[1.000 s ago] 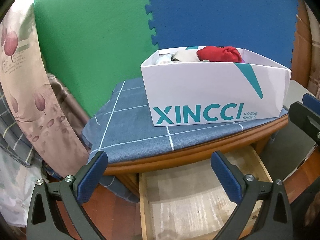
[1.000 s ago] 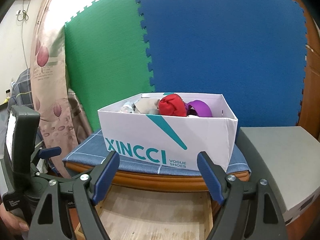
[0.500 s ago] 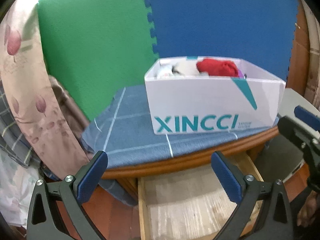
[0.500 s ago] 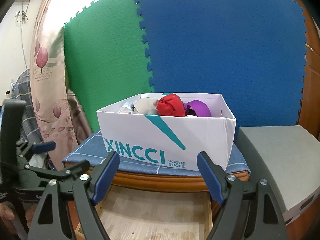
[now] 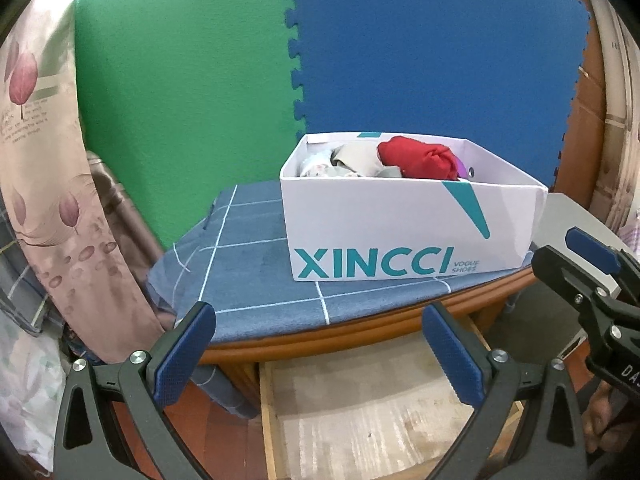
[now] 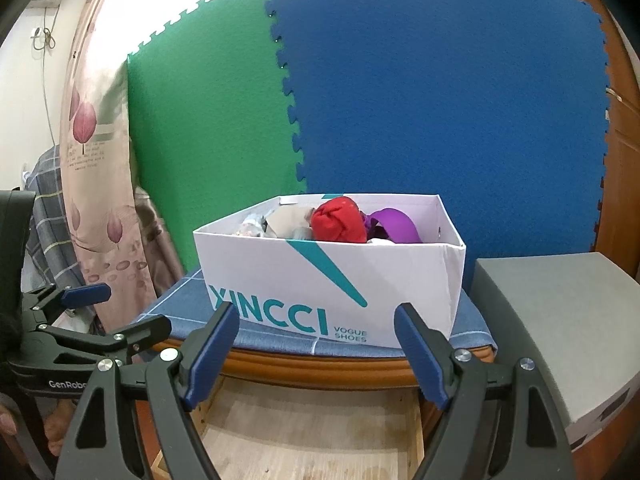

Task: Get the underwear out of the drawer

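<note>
Where the white box (image 5: 412,232) stands on the blue checked cloth (image 5: 244,276), the underwear lies heaped inside it: a red piece (image 5: 416,158) at the top, a beige piece (image 5: 356,158) and a pale patterned one (image 5: 316,166) to its left, and a purple piece (image 6: 394,230) to its right, seen best from the right wrist. All of this sits beyond and above both claws, apart from their tips. The drawer (image 5: 360,412) stands pulled out under the wooden tabletop edge (image 5: 360,332), directly below and between the fingers of each claw, and the part of its bare board floor that shows holds no clothing.

The left claw (image 5: 320,354) stands wide, with nothing between its blue pads (image 5: 182,352), and is aimed at the cloth's front edge, left of the box. The right claw (image 6: 316,356) is likewise wide with nothing in it, aimed at the box's printed front. In the left wrist view the right claw shows at the far right; in the right wrist view the left claw shows at the far left, with a hand (image 6: 52,428) on its grip.

A grey block (image 6: 560,328) stands right of the right claw, beside the box. Behind everything are a green mat (image 5: 180,92) and a blue mat (image 5: 432,48), with a flowered curtain (image 5: 48,184) at the left.
</note>
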The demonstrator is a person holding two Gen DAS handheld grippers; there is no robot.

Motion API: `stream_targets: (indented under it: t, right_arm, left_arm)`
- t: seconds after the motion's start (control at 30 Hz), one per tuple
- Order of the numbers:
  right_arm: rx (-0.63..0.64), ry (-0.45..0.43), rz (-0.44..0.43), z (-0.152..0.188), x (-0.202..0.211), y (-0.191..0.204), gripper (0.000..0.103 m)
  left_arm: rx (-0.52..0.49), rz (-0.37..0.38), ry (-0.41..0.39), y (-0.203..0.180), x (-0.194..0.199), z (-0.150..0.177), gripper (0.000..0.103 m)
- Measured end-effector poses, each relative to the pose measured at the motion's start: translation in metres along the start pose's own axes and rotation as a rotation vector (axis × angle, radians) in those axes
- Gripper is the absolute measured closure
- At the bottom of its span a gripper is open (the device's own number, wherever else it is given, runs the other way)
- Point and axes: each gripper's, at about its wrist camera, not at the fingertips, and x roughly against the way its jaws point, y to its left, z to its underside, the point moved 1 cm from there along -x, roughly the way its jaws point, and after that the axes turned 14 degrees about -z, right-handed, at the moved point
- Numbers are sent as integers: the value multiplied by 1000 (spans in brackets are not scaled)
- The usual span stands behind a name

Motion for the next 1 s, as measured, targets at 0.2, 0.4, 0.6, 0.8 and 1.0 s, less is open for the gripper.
stream_targets:
  t: [0.2,0.4,0.6,0.8,1.0]
  right_arm:
    - [6,1,-4,-1,0,2,21]
    - [11,3,-6,-1,0,3,21]
    - [11,5,-10,-1,0,4,21]
    - [17,9,-14,0,0,5,21]
    - [17,12,-20,1,-1,6,21]
  left_arm:
    - [-31,-32,-40,-5,7,0,0]
    - [-25,-30,-37,-4,7,0,0]
    - [-17,-34,-15,-1,3,0,0]
    - [-16,-33,-14,-1,2,0,0]
    - [-10,-17,13,1,-1,1,0]
